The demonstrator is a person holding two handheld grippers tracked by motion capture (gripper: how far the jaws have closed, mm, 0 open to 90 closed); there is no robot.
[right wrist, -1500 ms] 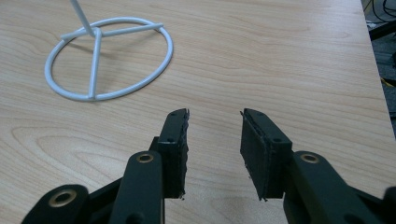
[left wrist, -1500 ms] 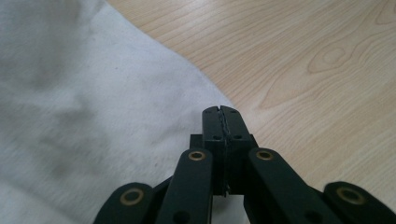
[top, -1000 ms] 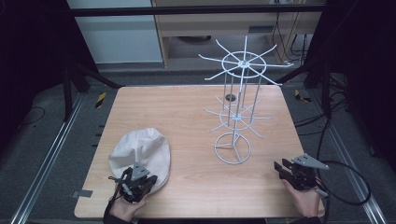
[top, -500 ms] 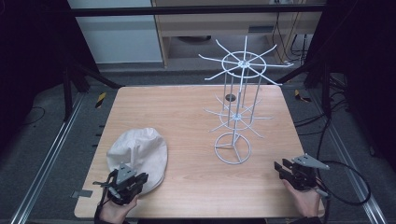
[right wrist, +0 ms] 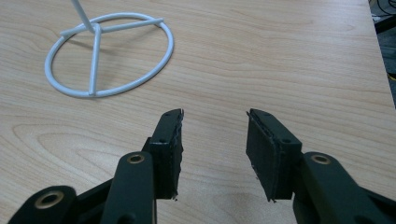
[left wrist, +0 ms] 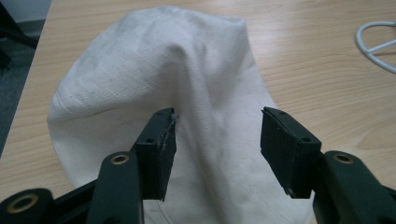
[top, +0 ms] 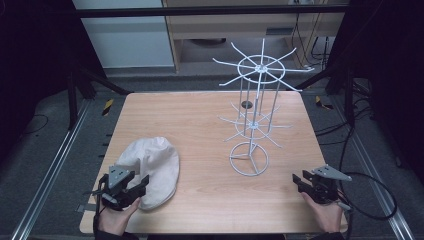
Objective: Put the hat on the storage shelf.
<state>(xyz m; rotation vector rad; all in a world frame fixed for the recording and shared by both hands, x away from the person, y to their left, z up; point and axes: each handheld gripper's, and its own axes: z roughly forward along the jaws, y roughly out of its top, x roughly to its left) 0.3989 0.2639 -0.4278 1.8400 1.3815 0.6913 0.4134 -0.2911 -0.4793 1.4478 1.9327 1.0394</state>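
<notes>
A white cloth cap (top: 152, 165) lies flat on the near-left part of the wooden table (top: 200, 120). My left gripper (top: 140, 184) hovers at the cap's near edge. Its jaws have just been opening and now stand wide. In the left gripper view the cap (left wrist: 154, 70) spreads under and between the pads (left wrist: 163, 140), which do not press on it, around my left gripper (left wrist: 217, 135). My right gripper (top: 300, 181) sits at the near-right corner, its jaws also just opening. In its own view my right gripper (right wrist: 214, 140) has only bare wood between the jaws.
A tall white wire rack (top: 252, 125) with spoke arms stands right of centre, its ring base (right wrist: 109, 56) just ahead-left of the right gripper and also at the edge as the ring base (left wrist: 378, 44). Black cables trail off the right side.
The left gripper has drawn back toward the near-left and lifted a little, and its jaws went from shut to wide open. The right hand has kept its place.
</notes>
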